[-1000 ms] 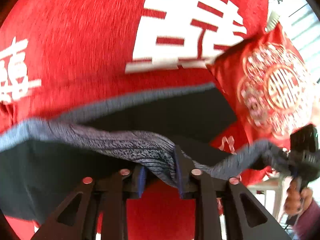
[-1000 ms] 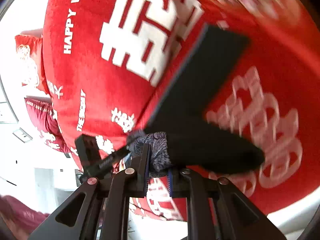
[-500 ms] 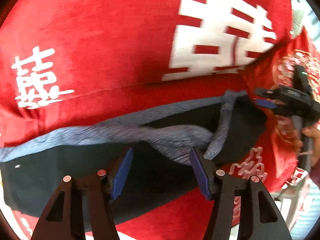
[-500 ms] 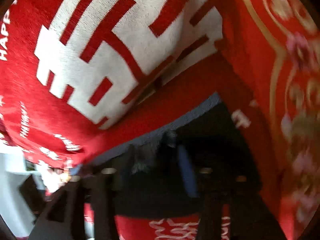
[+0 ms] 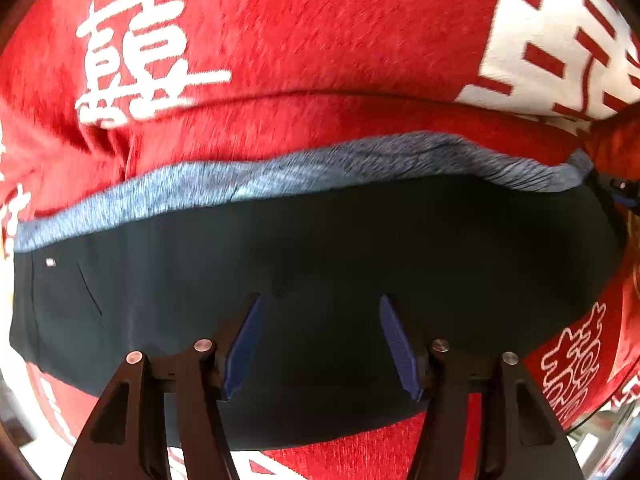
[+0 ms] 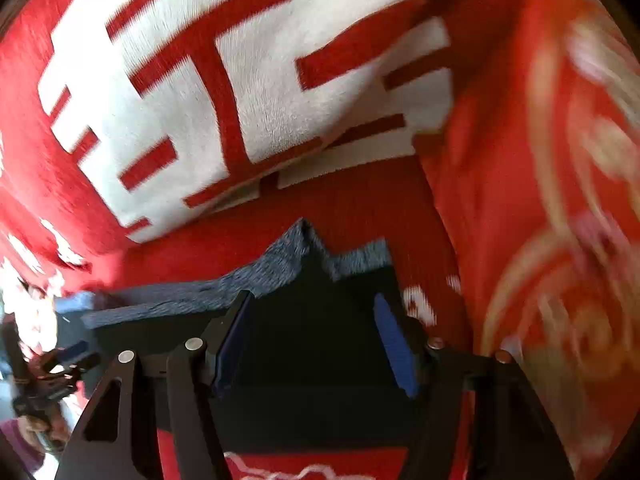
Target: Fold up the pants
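Dark pants (image 5: 320, 248), grey waistband (image 5: 304, 168) far, flat on red blanket (image 5: 320, 40) for folding. Left gripper (image 5: 322, 344), right gripper (image 6: 310, 340): both spread wide, empty.

The pants (image 5: 320, 248) are smooth, matt black cloth with a heathered blue-grey knit waistband (image 5: 280, 176) that looks ribbed and slightly rough. Beneath the pants lies a red blanket (image 5: 304, 40) of fuzzy, napped pile with white woven characters. Right of the pants, a red cushion (image 6: 560, 160) looks satiny, faintly glossy. Each claw, left (image 5: 320, 344) and right (image 6: 316, 344), has matt black plastic arms, ridged blue pads (image 5: 244, 344) and shiny metal pins.
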`<state>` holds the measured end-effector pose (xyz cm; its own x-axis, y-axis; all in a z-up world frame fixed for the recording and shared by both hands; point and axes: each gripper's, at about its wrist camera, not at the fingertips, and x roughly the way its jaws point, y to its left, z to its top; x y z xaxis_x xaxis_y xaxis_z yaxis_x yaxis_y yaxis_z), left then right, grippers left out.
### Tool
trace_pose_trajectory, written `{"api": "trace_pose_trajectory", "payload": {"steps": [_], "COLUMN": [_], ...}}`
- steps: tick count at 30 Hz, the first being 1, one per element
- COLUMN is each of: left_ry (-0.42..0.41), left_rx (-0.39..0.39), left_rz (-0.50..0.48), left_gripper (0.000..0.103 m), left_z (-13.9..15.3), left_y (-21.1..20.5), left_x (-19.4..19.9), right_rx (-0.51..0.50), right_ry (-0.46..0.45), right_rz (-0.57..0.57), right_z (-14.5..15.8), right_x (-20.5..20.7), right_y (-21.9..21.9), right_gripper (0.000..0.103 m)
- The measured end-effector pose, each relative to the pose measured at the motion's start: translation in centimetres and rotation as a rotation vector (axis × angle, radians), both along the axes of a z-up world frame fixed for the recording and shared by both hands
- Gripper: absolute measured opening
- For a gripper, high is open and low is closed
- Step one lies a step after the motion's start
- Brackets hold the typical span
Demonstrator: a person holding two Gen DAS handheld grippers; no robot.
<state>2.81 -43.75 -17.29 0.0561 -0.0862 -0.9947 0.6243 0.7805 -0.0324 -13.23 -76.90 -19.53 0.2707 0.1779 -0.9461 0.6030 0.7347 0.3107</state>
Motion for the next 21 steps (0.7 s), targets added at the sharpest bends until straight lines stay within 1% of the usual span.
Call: {"api": "trace_pose_trajectory", "payload": {"steps": [2, 3, 4, 6, 7, 8, 9, 10, 12, 14, 15, 16, 17, 18, 19, 21], "left_ry": [0.010, 0.011, 0.006, -0.007, -0.008, -0.005, -0.004, -0.007, -0.008, -0.013, -0.015, -0.023, -0.032, -0.052, -0.068, -0.083], "left_rx": [0.006, 0.003, -0.001, 0.002, 0.008, 0.029, 0.043, 0.057, 0.065, 0.064, 0.056, 0.043, 0.043, 0.027, 0.016, -0.011], "left_rz": [0.024, 0.028, 0.028, 0.021, 0.021, 0.032, 0.036, 0.040, 0.052, 0.054, 0.052, 0.048, 0.052, 0.043, 0.039, 0.045], "left_gripper": [0.061, 0.061, 0.061, 0.061, 0.061, 0.061, 0.061, 0.061, 0.061, 0.061, 0.061, 0.061, 0.061, 0.061, 0.061, 0.061], "left_z": [-0.2, -0.2, 0.0, 0.1, 0.0, -0.3, -0.8, -1.3, -1.6, -1.2, -0.9, -0.4, 0.0, 0.5, 0.7, 0.7], "left_y": [0.4, 0.5, 0.6, 0.7, 0.7, 0.7, 0.7, 0.8, 0.9, 0.8, 0.7, 0.5, 0.1, -0.5, -1.1, -2.8], "left_x": [0.1, 0.1, 0.1, 0.1, 0.2, 0.2, 0.4, 0.5, 0.6, 0.6, 0.7, 0.8, 0.9, 1.1, 1.3, 2.0], "right_rx": [0.002, 0.005, -0.003, -0.062, -0.102, -0.115, -0.108, -0.093, -0.114, -0.133, -0.124, -0.114, -0.092, -0.083, -0.087, -0.107], "right_ry": [0.069, 0.070, 0.057, 0.076, 0.110, 0.144, 0.161, 0.162, 0.160, 0.154, 0.153, 0.139, 0.098, 0.063, 0.033, -0.011], "right_rz": [0.048, 0.063, 0.078, 0.094, 0.089, 0.075, 0.057, 0.037, 0.038, 0.008, -0.032, -0.064, -0.104, -0.118, -0.106, -0.030], "right_z": [-1.3, -1.3, -0.6, 0.6, 0.8, 0.5, 0.1, -0.2, 0.1, 0.8, 1.3, 1.8, 2.7, 3.4, 4.2, 5.4], "right_x": [0.6, 0.6, 0.3, -0.4, -1.2, -2.0, -2.7, -3.2, -3.1, -3.4, -4.0, -4.5, -5.5, -6.0, -6.3, -5.6], "right_y": [0.1, 0.1, 0.2, 0.3, 0.1, -0.2, -0.6, -1.0, -0.9, -0.8, -0.7, -0.5, -0.4, 0.0, 0.6, 2.1], "right_gripper": [0.034, 0.024, 0.011, 0.009, 0.009, 0.009, 0.009, 0.010, 0.010, 0.014, 0.021, 0.026, 0.027, 0.027, 0.027, 0.027]}}
